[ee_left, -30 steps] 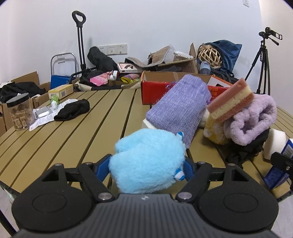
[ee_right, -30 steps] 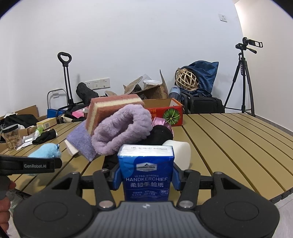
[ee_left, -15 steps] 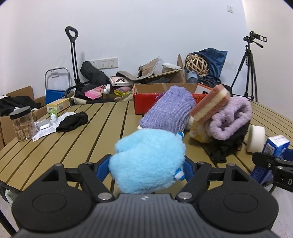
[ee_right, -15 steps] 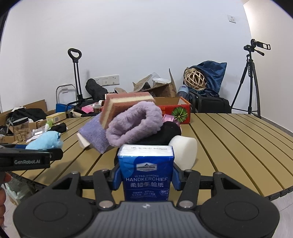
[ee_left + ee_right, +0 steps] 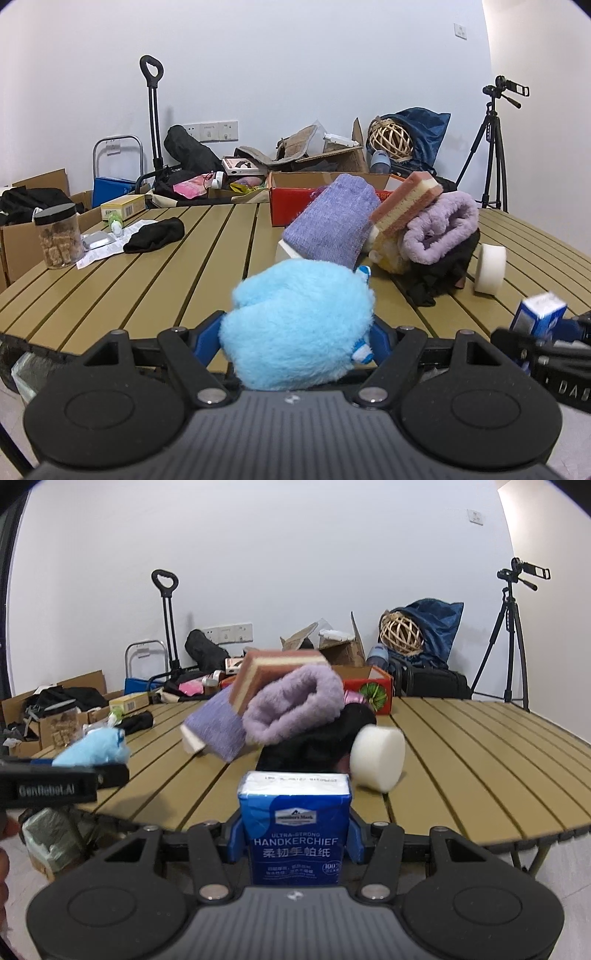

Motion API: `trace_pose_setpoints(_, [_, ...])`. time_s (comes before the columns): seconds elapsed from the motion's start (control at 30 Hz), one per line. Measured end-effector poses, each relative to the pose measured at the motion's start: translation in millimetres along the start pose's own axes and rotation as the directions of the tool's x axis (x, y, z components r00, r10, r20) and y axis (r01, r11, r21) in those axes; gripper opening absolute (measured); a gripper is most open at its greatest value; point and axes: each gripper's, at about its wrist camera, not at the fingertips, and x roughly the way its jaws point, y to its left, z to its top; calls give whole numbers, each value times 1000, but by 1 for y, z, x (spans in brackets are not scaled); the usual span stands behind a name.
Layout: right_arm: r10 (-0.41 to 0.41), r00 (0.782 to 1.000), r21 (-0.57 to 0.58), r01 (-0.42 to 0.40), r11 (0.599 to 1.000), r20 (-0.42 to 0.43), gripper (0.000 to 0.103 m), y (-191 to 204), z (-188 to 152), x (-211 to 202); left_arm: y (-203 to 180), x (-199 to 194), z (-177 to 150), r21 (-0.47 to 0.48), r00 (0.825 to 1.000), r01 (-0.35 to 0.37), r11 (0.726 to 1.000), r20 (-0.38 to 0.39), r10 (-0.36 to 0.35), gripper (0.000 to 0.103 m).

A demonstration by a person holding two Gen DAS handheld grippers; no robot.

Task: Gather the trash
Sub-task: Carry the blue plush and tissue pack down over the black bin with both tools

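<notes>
My left gripper (image 5: 295, 334) is shut on a fluffy light-blue plush toy (image 5: 299, 325), held just off the near edge of the slatted wooden table (image 5: 155, 280). My right gripper (image 5: 294, 834) is shut on a blue pack of handkerchief tissues (image 5: 294, 823), also just outside the table's near edge. In the right wrist view the left gripper (image 5: 88, 764) with the plush toy (image 5: 94, 746) shows at the left. At the right edge of the left wrist view, the tissue pack (image 5: 539, 314) appears in the right gripper.
A heap lies mid-table: purple pouch (image 5: 332, 225), pink-and-yellow sponge (image 5: 406, 201), lilac fluffy cloth (image 5: 439, 229), black cloth (image 5: 439, 273), white foam roll (image 5: 489, 267). A red box (image 5: 291, 205), black sock (image 5: 155, 230) and jar (image 5: 57, 236) stand farther back. A plastic-lined bin (image 5: 51, 838) sits below the table's left edge.
Both grippers have drawn back from the heap toward the table's near edge, each keeping its hold. The heap looks smaller and farther away in both views.
</notes>
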Motion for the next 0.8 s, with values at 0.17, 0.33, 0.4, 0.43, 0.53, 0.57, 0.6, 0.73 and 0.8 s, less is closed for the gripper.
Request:
trace_pose_setpoints(0.17, [-1, 999, -17, 1, 1000, -39, 51, 3, -21, -17, 3, -18, -13, -8, 1000, 9, 1000, -8, -9, 77])
trace_pose_setpoints(0.33, [-10, 994, -25, 7, 1000, -113, 51, 2, -45, -27, 4, -35, -31, 4, 999, 23, 1000, -46, -23, 77])
trace_pose_setpoints(0.4, [-10, 989, -27, 6, 1000, -148, 51, 1, -54, -30, 4, -42, -40, 20, 998, 25, 999, -63, -24, 77])
trace_pose_setpoints(0.43, [-10, 986, -26, 6, 1000, -165, 51, 2, -58, -31, 4, -45, -45, 26, 997, 23, 999, -71, -21, 77])
trace_pose_setpoints(0.53, [-8, 973, -22, 3, 1000, -232, 51, 1, -71, -32, 6, -49, -59, 44, 994, 9, 999, -110, -4, 77])
trace_pose_setpoints(0.57, [-10, 967, -21, 4, 1000, -256, 51, 1, -77, -32, 7, -50, -64, 52, 992, 0, 999, -127, 7, 77])
trace_pose_setpoints(0.6, [-10, 961, -21, 5, 1000, -278, 51, 2, -82, -32, 7, -50, -70, 60, 990, -7, 998, -144, 16, 77])
trace_pose_setpoints(0.73, [-7, 928, -16, 1, 1000, -372, 51, 2, -104, -30, 12, -50, -94, 102, 974, -31, 994, -219, 52, 77])
trace_pose_setpoints(0.8, [-16, 911, -22, 7, 1000, -411, 51, 2, -114, -30, 14, -49, -105, 113, 966, -39, 993, -249, 66, 77])
